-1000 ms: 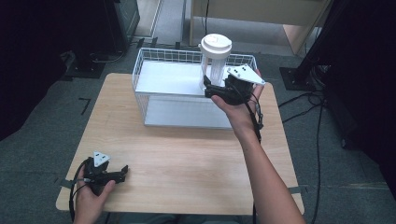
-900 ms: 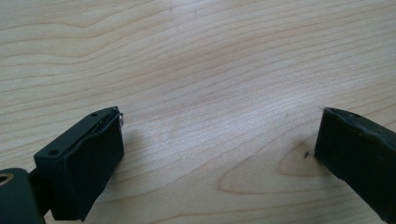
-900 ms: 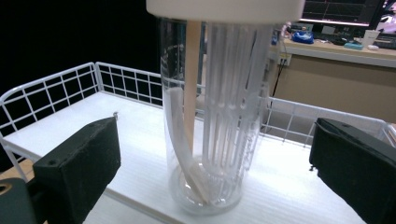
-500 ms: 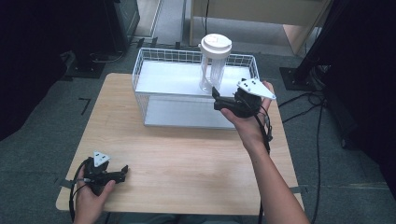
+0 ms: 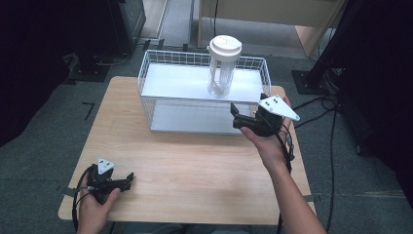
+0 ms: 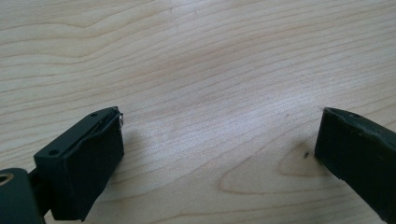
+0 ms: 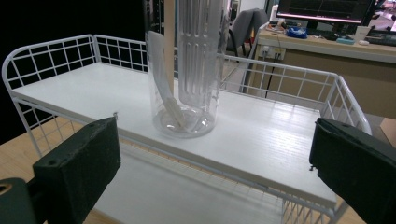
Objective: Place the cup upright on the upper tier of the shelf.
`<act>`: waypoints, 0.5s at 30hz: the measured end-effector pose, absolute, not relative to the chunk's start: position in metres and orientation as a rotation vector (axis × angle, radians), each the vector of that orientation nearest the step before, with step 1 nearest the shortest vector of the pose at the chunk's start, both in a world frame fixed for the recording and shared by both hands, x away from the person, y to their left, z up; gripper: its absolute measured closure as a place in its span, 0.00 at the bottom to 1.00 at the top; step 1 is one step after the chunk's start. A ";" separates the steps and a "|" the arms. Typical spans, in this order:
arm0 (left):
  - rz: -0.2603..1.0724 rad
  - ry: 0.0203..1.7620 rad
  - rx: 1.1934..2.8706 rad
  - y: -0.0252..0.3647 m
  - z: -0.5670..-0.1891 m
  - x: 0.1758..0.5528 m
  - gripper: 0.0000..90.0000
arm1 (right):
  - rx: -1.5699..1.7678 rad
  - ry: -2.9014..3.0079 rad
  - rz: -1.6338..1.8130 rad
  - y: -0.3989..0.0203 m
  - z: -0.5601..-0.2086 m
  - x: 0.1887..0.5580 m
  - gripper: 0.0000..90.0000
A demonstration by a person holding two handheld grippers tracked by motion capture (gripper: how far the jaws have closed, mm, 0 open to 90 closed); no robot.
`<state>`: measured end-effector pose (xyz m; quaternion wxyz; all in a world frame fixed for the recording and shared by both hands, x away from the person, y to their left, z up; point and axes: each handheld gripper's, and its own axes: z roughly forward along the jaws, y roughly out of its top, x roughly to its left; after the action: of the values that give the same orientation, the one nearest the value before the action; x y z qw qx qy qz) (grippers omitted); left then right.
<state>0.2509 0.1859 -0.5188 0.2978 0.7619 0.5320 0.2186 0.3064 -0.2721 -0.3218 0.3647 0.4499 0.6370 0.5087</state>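
A clear plastic jar [image 5: 222,68] with a white lid stands upright on the top shelf of a white wire rack [image 5: 160,73] at the back of the wooden table [image 5: 195,170]. In the right gripper view the jar [image 7: 189,70] holds a ribbed insert and stands apart from the jaws. My right gripper [image 5: 237,117] is open, just in front of the rack's right end and below the jar. At the front left corner my left gripper [image 5: 127,179] lies low over bare wood, open, nothing between its fingers [image 6: 88,158].
The rack has a lower white shelf [image 5: 195,117] beneath the top one. Cables [image 5: 316,112] trail on the floor right of the table. Dark equipment stands behind and to both sides. A desk with a monitor [image 7: 327,9] lies beyond the rack.
My right gripper let go of the jar and drew back toward me and down, leaving the jar standing on the top shelf. The left gripper stayed where it was.
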 end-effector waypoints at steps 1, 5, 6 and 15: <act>0.581 1.416 2.020 0.186 -0.519 0.251 0.02 | 1.157 1.639 1.309 -0.272 -0.322 0.306 0.02; 0.581 1.414 2.024 0.186 -0.519 0.251 0.02 | 1.155 1.636 1.293 -0.281 -0.331 0.297 0.02; 0.581 1.414 2.024 0.186 -0.519 0.251 0.02 | 1.155 1.636 1.293 -0.281 -0.331 0.297 0.02; 0.579 1.414 2.026 0.186 -0.519 0.251 0.02 | 1.190 1.634 1.253 -0.301 -0.354 0.284 0.02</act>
<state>0.2508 0.1859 -0.5186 0.2972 0.7624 0.5320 0.2178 0.2844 -0.3009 -0.3543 0.3722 0.4644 0.6377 0.4890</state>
